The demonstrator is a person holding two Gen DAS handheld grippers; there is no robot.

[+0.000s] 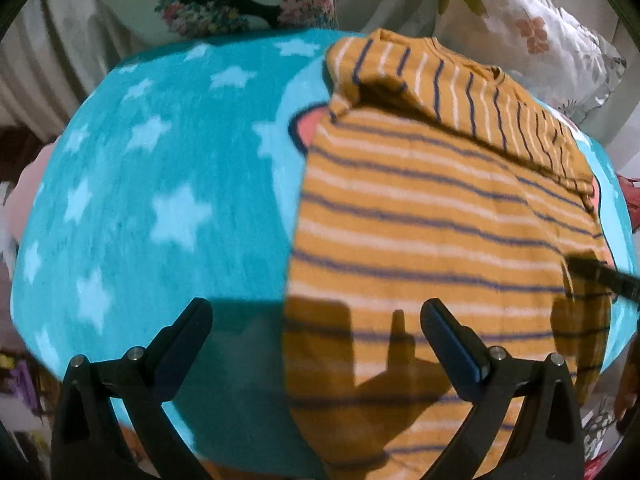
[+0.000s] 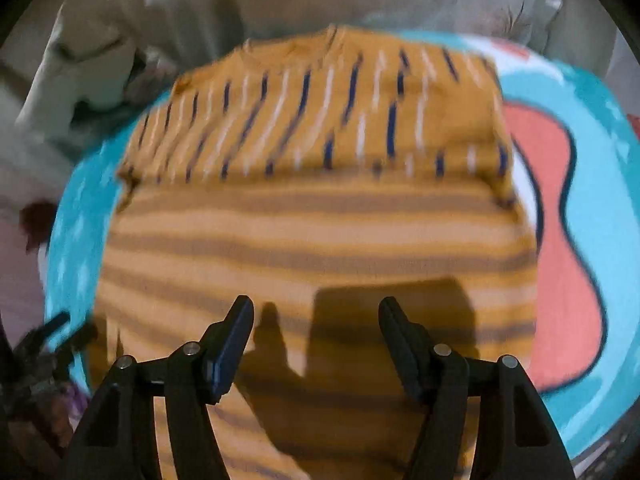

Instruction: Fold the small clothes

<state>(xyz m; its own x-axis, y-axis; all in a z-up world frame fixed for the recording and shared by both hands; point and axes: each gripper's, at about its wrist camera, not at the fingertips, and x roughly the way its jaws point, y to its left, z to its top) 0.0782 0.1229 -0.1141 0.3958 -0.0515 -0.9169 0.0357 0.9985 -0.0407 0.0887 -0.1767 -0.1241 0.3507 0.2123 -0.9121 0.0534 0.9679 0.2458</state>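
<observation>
**A:** Where's the shirt right now?

**B:** The shirt (image 1: 440, 216) lies flat on the blanket (image 1: 168, 184), towards its right side from my left camera. The top part is folded down across the body; you can tell because the stripes there run crosswise to the ones below.

**A:** And your claws?

**B:** Left claw (image 1: 316, 344) is spread wide, nothing between the jaws, and it straddles the shirt's left edge. One finger is over blanket, the other over cloth. Right claw (image 2: 316, 340) is open too, empty, above the lower middle of the shirt (image 2: 312, 232). That view is blurred.

**A:** Why park them there?

**B:** My guess: both sit over the near half, so I can pinch the bottom hem and carry it up over the folded band. A dark tip, the right claw (image 1: 600, 276) I think, shows at the shirt's right edge in the left view.

**A:** Any baskets or bins about?

**B:** None that I see. Only pillows (image 1: 532, 40) beyond the blanket.
</observation>
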